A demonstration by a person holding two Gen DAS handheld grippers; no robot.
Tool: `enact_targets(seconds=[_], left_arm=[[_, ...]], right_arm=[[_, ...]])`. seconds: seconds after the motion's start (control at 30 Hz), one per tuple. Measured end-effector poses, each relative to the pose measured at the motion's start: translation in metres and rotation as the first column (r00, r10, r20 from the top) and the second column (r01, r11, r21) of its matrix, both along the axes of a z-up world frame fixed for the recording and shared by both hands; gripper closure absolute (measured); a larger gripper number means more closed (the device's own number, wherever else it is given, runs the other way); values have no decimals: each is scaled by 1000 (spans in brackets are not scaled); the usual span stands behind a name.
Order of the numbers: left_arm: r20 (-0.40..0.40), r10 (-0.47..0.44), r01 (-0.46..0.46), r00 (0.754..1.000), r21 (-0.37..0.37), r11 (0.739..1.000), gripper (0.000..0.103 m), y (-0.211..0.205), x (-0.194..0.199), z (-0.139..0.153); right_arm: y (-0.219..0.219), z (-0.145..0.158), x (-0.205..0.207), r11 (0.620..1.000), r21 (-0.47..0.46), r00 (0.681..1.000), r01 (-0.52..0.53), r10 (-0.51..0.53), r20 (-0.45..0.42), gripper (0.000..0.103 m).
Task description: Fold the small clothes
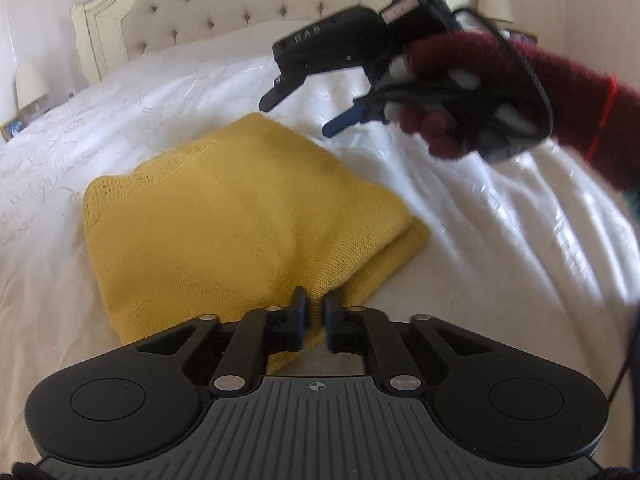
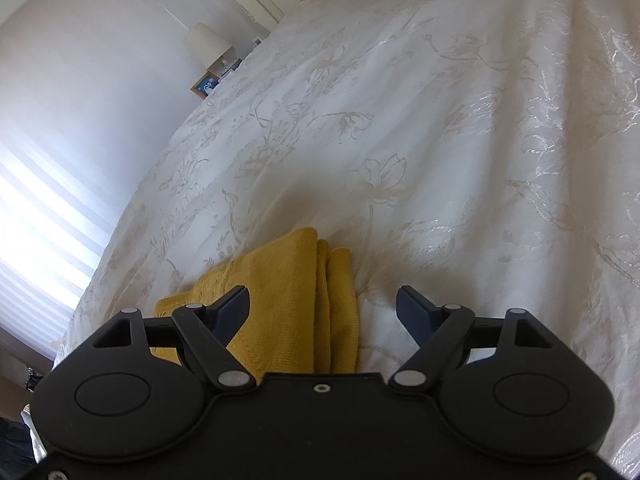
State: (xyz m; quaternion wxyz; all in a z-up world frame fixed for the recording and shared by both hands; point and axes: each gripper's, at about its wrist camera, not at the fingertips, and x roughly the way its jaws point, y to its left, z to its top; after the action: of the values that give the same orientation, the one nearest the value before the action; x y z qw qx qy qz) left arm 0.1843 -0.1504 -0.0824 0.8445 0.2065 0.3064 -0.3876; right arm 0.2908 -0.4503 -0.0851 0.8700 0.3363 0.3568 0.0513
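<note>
A folded yellow knit garment [image 1: 240,220] lies on the white bedspread [image 1: 500,240]. My left gripper [image 1: 315,304] is shut, with only a narrow slit between its fingertips, just above the garment's near right corner; nothing is in it. My right gripper [image 1: 298,114] is held in a hand in a dark red glove, above the bed past the garment's far right side, open and empty. In the right wrist view the right gripper [image 2: 323,300] is open above the garment's layered edge [image 2: 312,292].
A cream tufted headboard [image 1: 224,4] stands at the far end of the bed. Lamps [image 1: 30,80] and a picture frame [image 2: 205,85] sit on a bedside table at the left. A bright window with blinds [image 2: 48,208] is beyond the bed edge.
</note>
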Motion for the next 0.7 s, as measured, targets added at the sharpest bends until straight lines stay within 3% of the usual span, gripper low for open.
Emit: enact_targets(seconds=[0.03,0.1,0.2,0.3,0.4,0.47,0.6,0.7], left_arm=[[-8,-14,14,1000,1,1000,59,1,-1,4],[-50,-29,28,998,-10,1000,36,3,-4,11],[-101,14,-24,995,-98,995,32,18,-2,25],[-152,133,-159,979,-175,972,25,35,10,33],[-227,270,-317,936,-202,927,24,50,33,31],[-283,363,-422,888,-183,888,24,58,49,27],[-415,414,-515,811,-169,840,24,73,74,10],[-439,403,-516,803,-173,839,18,73,81,1]], right_arm=[[0,-1,0,1000,0,1000,0,0,-2,21],[1,-2,1,1000,-1,1000,-2,2,-9,20],[2,-6,4,1000,-1,1000,-15,15,-22,14],[7,-8,6,999,4,999,-35,35,-26,9],[11,-10,7,999,-10,998,-49,49,-38,9],[13,-12,8,998,-14,997,-56,55,-48,9],[15,-13,7,997,-11,996,-77,76,-50,7],[16,-17,9,995,8,994,-98,98,-50,3]])
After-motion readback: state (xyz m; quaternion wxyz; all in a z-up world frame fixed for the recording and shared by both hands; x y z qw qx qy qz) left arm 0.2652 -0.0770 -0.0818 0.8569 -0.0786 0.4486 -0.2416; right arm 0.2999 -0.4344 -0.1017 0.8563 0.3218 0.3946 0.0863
